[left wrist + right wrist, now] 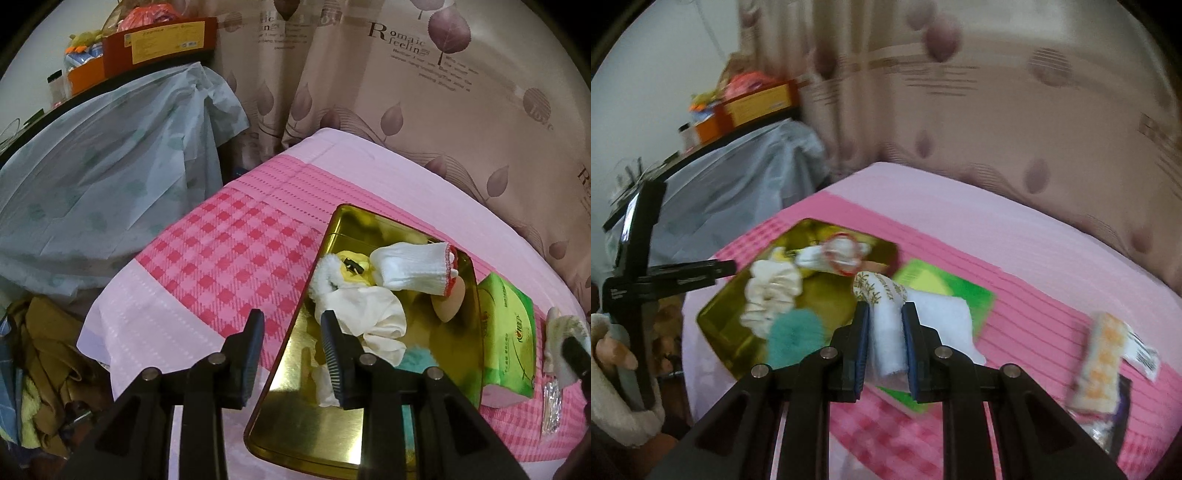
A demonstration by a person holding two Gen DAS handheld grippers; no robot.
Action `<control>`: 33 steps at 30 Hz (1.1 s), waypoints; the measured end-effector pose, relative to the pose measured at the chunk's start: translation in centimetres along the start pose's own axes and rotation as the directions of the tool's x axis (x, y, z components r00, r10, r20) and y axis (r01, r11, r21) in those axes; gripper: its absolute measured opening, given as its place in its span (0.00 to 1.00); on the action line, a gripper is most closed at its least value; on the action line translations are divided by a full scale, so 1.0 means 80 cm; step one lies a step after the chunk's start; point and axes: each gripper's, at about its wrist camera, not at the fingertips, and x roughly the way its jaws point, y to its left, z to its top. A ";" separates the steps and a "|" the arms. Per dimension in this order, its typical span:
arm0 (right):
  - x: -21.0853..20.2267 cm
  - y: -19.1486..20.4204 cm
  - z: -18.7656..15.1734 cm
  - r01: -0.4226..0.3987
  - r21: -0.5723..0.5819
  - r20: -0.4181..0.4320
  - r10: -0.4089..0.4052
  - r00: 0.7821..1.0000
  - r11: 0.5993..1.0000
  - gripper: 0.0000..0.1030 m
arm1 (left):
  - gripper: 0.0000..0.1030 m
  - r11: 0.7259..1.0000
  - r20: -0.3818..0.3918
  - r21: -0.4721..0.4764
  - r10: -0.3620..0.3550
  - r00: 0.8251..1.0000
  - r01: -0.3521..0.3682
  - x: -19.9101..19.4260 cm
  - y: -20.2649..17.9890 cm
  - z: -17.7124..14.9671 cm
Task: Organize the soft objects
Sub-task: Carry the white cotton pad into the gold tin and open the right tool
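Now right gripper (884, 341) pinches white rolled cloth (886, 332) mid-body, above pink cover near tin (306, 417). Cloth light, soft, squashes; grip middle. Left gripper (291, 354) spread, empty, over tin edge.

A pink checked bed (229, 240) carries a gold tin tray (295, 413); just right of it lies a green tissue pack (511, 332).

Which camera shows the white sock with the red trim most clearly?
The left wrist view: the white sock with red trim lies sharp in the gold tin. In the right wrist view, the sock is small and motion-blurred.
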 end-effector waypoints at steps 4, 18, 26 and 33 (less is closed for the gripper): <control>0.027 0.035 0.011 -0.042 -0.047 -0.021 0.041 0.999 0.998 0.16 | 0.31 1.000 -0.006 -0.008 0.004 1.000 -0.004 0.002 0.002 0.001; 0.111 0.087 0.022 -0.085 -0.099 -0.097 0.076 0.992 0.991 0.16 | 0.31 0.998 0.011 -0.056 0.040 0.999 -0.040 0.001 0.017 0.004; 0.136 0.087 0.012 -0.078 -0.097 -0.140 0.064 0.988 0.992 0.18 | 0.31 0.997 0.006 -0.057 0.050 0.999 -0.049 0.004 0.018 0.004; 0.124 0.088 0.014 -0.085 -0.099 -0.109 0.074 0.991 0.991 0.44 | 0.31 0.997 0.010 -0.054 0.050 0.999 -0.050 0.004 0.018 0.004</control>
